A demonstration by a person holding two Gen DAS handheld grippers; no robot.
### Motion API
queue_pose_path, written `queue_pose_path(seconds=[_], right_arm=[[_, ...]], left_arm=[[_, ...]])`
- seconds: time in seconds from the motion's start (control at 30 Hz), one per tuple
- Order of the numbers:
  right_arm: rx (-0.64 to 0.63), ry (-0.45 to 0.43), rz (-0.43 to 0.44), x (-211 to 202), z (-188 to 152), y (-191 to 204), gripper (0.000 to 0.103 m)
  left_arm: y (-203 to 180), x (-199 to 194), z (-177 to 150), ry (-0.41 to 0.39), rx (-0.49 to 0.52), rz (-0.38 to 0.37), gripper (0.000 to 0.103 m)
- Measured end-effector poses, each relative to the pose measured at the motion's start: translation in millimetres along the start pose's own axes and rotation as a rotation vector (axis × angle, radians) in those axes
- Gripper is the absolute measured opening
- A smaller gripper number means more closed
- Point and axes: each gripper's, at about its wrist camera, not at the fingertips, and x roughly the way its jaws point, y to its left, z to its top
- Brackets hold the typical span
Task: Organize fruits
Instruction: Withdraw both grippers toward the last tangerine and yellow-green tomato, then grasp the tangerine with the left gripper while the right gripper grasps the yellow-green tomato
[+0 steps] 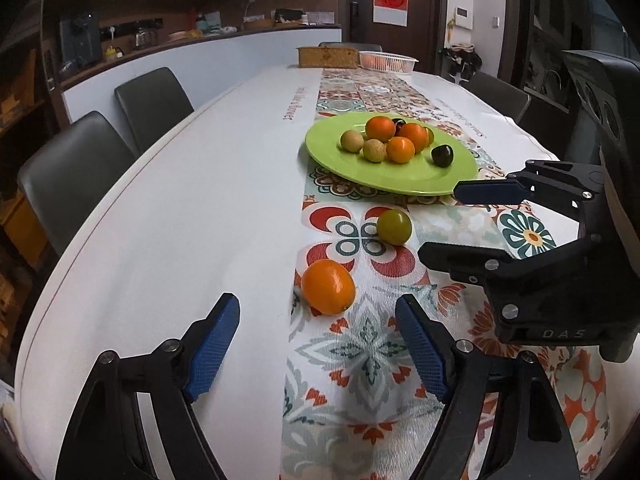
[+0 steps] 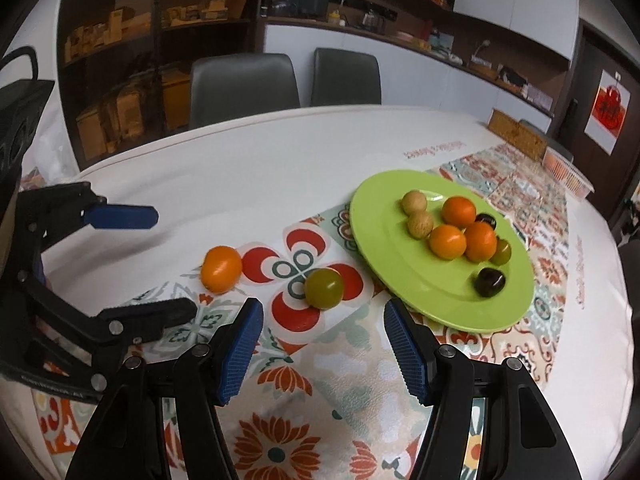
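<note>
— What lies on the table? 
— A green plate (image 2: 404, 280) on the patterned runner (image 1: 360, 344) holds three orange fruits, two pale ones, two dark ones and a green one tucked behind; two fruits sit off the plate on the runner: an orange fruit (image 1: 328, 287) and a green fruit (image 1: 394, 227), near each other, the green one nearer the plate.

— And the grippers? 
— The left gripper (image 1: 318, 340) hovers just before the orange fruit, fingers spread wide, holding nothing; the right gripper (image 2: 322, 346) faces the green fruit, fingers likewise wide and empty; each shows at the edge of the other's view.
</note>
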Motion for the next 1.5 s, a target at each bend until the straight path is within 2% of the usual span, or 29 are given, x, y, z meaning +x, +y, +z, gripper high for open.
queue_pose_path(seconds=[0.13,0.4,0.53,0.73,0.83,1.0,1.2,1.5], right_arm=[[0.015,0.032,0.018,12,1,-3,0.061],[0.041,0.058,0.055,28,7,-7,0.05],[0.046,0.063,0.066,34,10,-6,0.049],[0.063,0.083,0.082,44,13,-6,0.041],[0.074,0.087,0.081,47,14,-6,0.041],[0.074,0.097,0.073,50,15,-6,0.029],[0.085,0.088,0.08,43,14,-6,0.029],[0.115,0.037,0.059,10,13,-6,0.029]], left_arm=[[1,9,5,0.011,0.002,0.004,0.071],[-1,22,12,0.034,0.002,-0.024,0.06],[-1,28,13,0.053,-0.013,-0.035,0.049],[2,33,15,0.079,-0.042,-0.054,0.034],[4,33,15,0.084,-0.052,-0.062,0.033],[5,31,17,0.077,-0.059,-0.057,0.033],[5,23,20,0.057,-0.057,-0.053,0.033],[-3,-2,25,0.007,-0.031,-0.059,0.033]])
